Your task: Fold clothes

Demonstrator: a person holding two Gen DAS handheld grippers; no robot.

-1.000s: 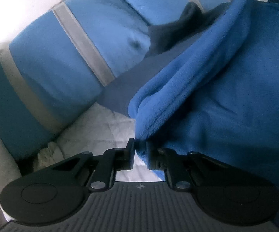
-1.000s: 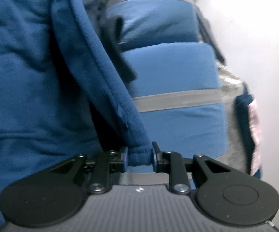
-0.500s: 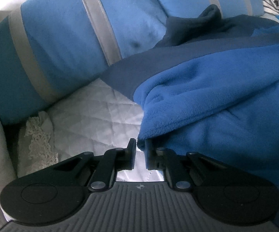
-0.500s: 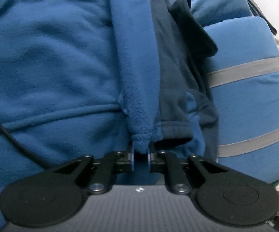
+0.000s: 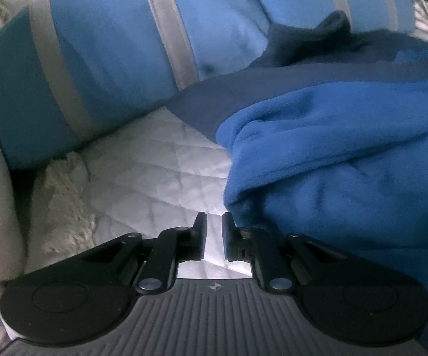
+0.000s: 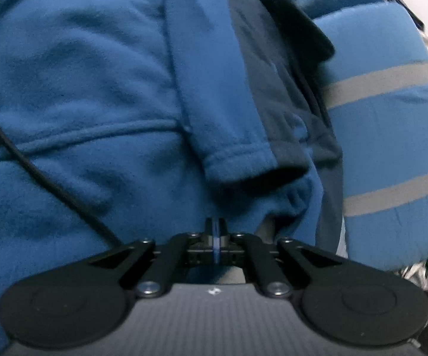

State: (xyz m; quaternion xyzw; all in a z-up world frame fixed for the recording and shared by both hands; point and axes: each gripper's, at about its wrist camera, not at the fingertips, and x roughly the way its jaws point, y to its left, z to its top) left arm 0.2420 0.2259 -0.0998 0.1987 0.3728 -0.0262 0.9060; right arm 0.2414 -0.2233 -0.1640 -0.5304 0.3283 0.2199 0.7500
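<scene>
A blue fleece garment (image 5: 347, 160) with navy panels lies on a white quilted bed (image 5: 160, 163). In the left wrist view its folded edge sits just right of my left gripper (image 5: 214, 222), whose jaws stand slightly apart with nothing between them. In the right wrist view the fleece (image 6: 80, 103) fills the frame, and its sleeve (image 6: 214, 112) lies over the body with the cuff toward me. My right gripper (image 6: 215, 222) has its jaws pressed together just below the cuff, with no cloth between them.
Blue pillows with grey stripes (image 5: 110, 47) lie behind the garment and also show in the right wrist view (image 6: 386, 136). A cream knitted throw (image 5: 62, 204) lies at the left. A black cable (image 6: 21, 151) runs across the fleece.
Both grippers lowered the lifted fleece edge onto the garment and let it go. The left jaws opened a little; the right jaws closed empty and drew back from the cuff.
</scene>
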